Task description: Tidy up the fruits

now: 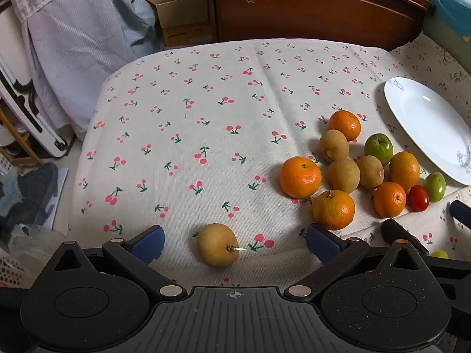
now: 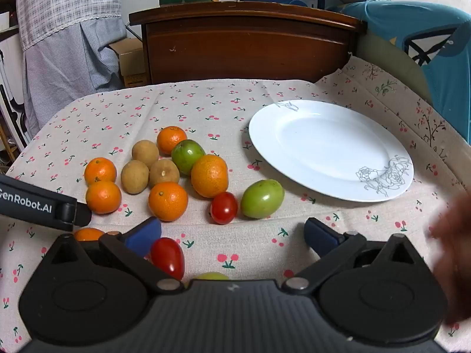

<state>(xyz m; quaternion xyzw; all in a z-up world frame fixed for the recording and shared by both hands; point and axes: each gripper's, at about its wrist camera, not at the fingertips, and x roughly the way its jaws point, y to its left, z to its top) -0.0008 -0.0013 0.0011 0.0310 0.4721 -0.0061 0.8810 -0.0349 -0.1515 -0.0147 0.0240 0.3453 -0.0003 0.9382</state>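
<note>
White plate [image 2: 329, 117] bare; left gripper [image 1: 234, 242], right gripper [image 2: 232, 235] jaws apart, nothing held.

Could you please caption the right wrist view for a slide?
Open right gripper above cherry-print cloth; fruit cluster beside white plate.
</note>
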